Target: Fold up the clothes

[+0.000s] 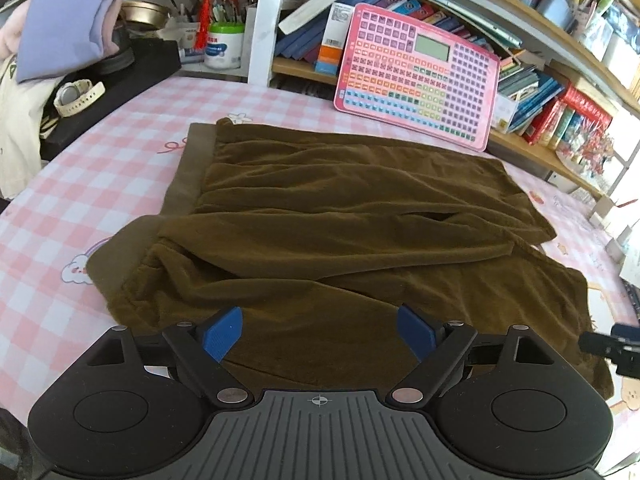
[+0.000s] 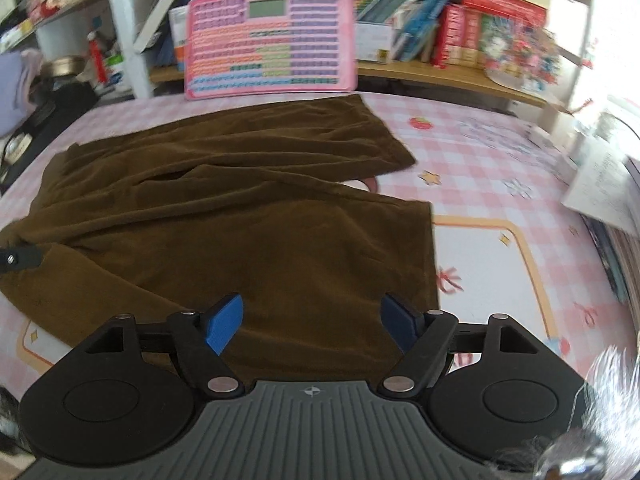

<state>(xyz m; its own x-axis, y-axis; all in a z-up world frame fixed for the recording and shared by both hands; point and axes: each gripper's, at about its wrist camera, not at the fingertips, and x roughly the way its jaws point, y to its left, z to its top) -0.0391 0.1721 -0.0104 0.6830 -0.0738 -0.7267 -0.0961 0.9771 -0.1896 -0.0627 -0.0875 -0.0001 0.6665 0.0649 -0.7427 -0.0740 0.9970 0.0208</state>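
Brown trousers (image 1: 340,216) lie spread flat on the pink checked worktop (image 1: 100,168), in front of a pink keyboard toy (image 1: 416,76); left gripper (image 1: 319,334) and right gripper (image 2: 311,322) hover above, jaws released, grasping nothing

- Daylight's soft and even on my left wrist feed; the brown trousers (image 1: 340,216) read clearly, folds crisp, with thin shadows in the creases.
- Right wrist feed is smeared: the pink keyboard toy (image 2: 270,38) and books (image 2: 460,28) streak sideways with motion blur.
- Glare washes out the desk's right edge (image 2: 592,184) there, light pouring in from that side.
- Fisheye bends the shelves (image 1: 540,28); corners go black on both feeds.
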